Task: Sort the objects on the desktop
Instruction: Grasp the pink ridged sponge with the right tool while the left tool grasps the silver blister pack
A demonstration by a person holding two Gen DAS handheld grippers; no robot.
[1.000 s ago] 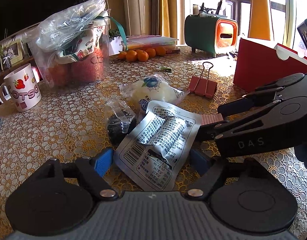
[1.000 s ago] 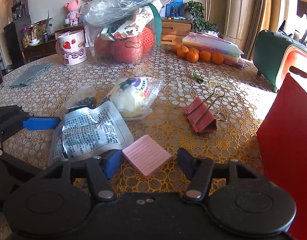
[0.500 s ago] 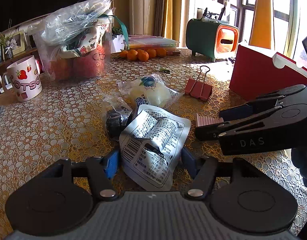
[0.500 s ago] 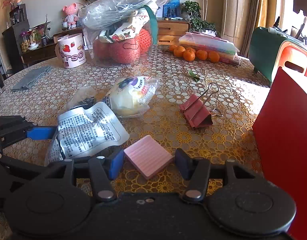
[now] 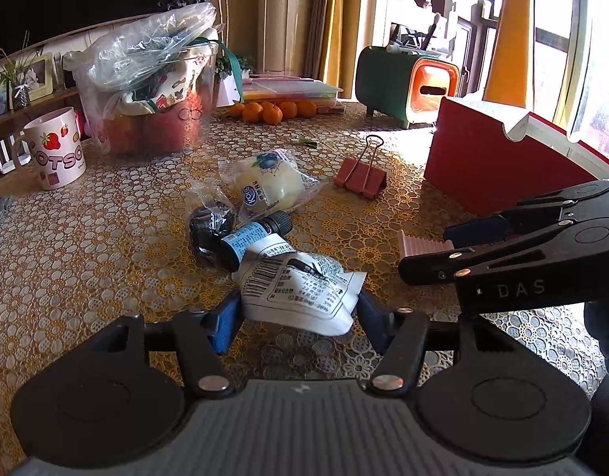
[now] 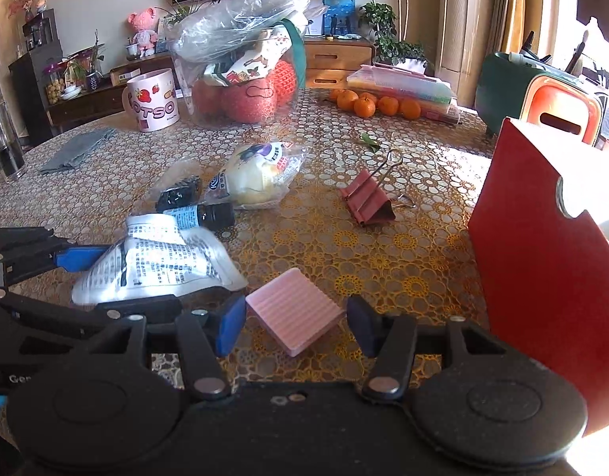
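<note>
Left wrist view, clear tub (image 5: 153, 119) holding netted red fruit (image 5: 161, 131), plastic bag (image 5: 145, 47)

The left gripper (image 5: 298, 313) is closing on a crumpled silver printed sachet (image 5: 304, 289), lifted off the lace tablecloth (image 5: 86, 246). Beside it, the right gripper (image 5: 427, 246) holds a pink ridged block (image 5: 421, 244).

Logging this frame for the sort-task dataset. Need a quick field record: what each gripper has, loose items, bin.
left gripper: jaws closing on the silver foil packet, packet crumpled between them
right gripper: around the pink ridged block; contact unclear
uncovered: small dark bottle with blue label, lying beside the packet
loose items: pink binder clip, clear-wrapped bun, small dark wrapped snack
red box: at the right edge of the table, open top
</note>
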